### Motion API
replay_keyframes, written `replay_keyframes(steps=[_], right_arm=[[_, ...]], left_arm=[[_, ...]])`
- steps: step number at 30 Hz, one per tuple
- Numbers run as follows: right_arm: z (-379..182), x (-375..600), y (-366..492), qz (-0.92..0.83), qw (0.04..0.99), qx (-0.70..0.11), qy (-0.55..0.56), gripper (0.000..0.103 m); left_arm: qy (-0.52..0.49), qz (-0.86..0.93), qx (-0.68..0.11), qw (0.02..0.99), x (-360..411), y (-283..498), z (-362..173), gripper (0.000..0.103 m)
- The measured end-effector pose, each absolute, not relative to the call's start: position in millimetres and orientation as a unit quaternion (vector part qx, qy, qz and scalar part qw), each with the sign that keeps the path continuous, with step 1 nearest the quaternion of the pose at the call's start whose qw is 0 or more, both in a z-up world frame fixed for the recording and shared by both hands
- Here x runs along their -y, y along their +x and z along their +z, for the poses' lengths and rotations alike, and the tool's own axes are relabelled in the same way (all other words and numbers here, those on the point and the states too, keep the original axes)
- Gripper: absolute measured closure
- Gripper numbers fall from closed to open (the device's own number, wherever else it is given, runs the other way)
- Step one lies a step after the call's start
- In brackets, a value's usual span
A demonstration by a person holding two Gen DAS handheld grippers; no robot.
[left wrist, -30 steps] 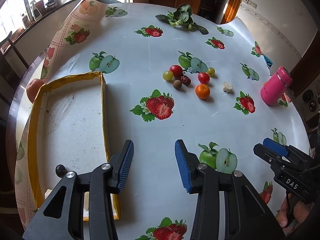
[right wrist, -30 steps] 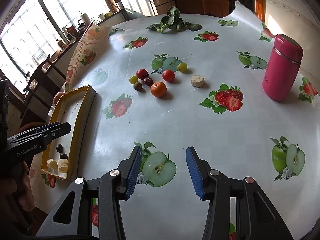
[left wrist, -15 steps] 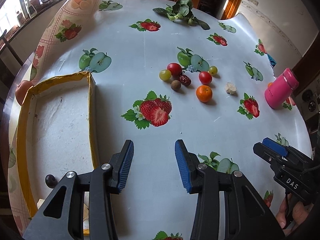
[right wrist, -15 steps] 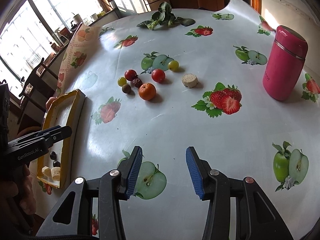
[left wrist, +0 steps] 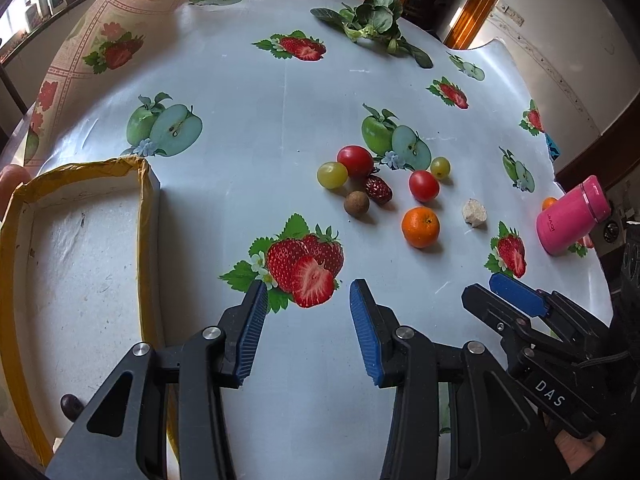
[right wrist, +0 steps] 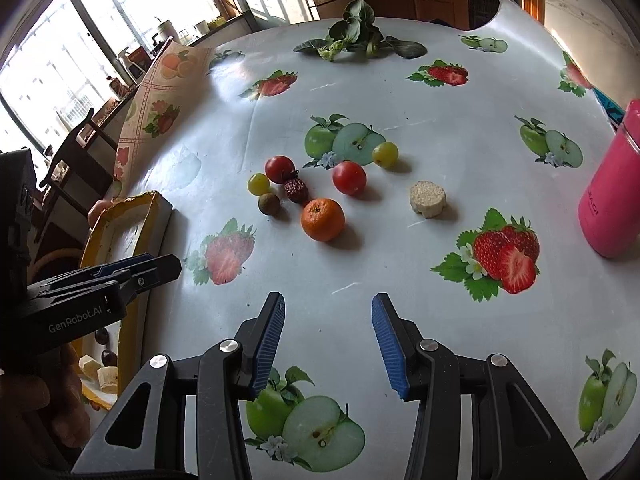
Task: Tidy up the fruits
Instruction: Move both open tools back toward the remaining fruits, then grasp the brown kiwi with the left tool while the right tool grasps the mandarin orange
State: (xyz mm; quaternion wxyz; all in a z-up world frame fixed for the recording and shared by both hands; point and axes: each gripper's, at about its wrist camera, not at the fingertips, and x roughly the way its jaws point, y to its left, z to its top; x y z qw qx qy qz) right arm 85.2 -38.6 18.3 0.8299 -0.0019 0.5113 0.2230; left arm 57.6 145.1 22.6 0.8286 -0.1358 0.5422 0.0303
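Note:
A cluster of small fruits lies mid-table: an orange mandarin, two red tomatoes, two green grapes, a brown longan and a dark red date. My left gripper hovers open and empty over a printed strawberry, short of the cluster. My right gripper is open and empty too, below the mandarin. The yellow-rimmed white tray sits at the left, holding dark fruits and pale pieces.
A pale round slice lies right of the fruits. A pink bottle stands at the right. Leafy greens lie at the far side. The tablecloth's left edge is folded up.
Both grippers have moved forward and lower toward the fruit cluster, which now looks larger and nearer. Their jaws kept the same gap.

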Motion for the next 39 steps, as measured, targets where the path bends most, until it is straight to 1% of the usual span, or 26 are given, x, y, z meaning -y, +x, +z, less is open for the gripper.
replay_keyframes(steps=[9, 11, 12, 15, 20, 22, 23, 29, 39], right_arm=[[-11.8, 1.6, 137.5, 0.222, 0.827, -0.516, -0.031, 0.056], [-17.9, 0.3, 143.2, 0.218, 0.825, -0.52, -0.035, 0.059], [-17.4, 2.8, 143.7, 0.227, 0.824, -0.518, -0.024, 0.068], [-9.6, 11.6, 135.8, 0.219, 0.834, -0.506, -0.026, 0.069], [-3.2, 34.8, 121.1, 0.217, 0.833, -0.509, 0.012, 0.069], [-2.9, 40.9, 116.5, 0.214, 0.831, -0.512, 0.023, 0.069], [-2.9, 43.6, 114.4, 0.21, 0.831, -0.514, 0.027, 0.069], [1.6, 56.8, 104.4, 0.202, 0.829, -0.518, 0.052, 0.069], [22.7, 57.1, 78.1, 0.207, 0.834, -0.509, 0.049, 0.069]], left_arm=[[-0.152, 0.016, -0.553, 0.819, -141.3, 101.6, 1.0, 0.062], [-0.152, 0.012, -0.557, 0.817, -138.3, 111.3, -4.3, 0.062], [-0.151, 0.008, -0.558, 0.816, -136.5, 116.2, -7.1, 0.062], [-0.156, 0.0, -0.563, 0.811, -130.6, 127.9, -16.6, 0.062], [-0.153, -0.002, -0.559, 0.815, -118.7, 141.2, -24.9, 0.063], [-0.14, -0.002, -0.557, 0.819, -113.1, 144.9, -25.3, 0.076], [-0.136, -0.006, -0.56, 0.817, -111.1, 145.7, -26.3, 0.084], [-0.117, -0.004, -0.564, 0.818, -105.5, 134.6, -21.8, 0.084], [-0.105, 0.016, -0.549, 0.829, -114.5, 76.3, 7.0, 0.084]])
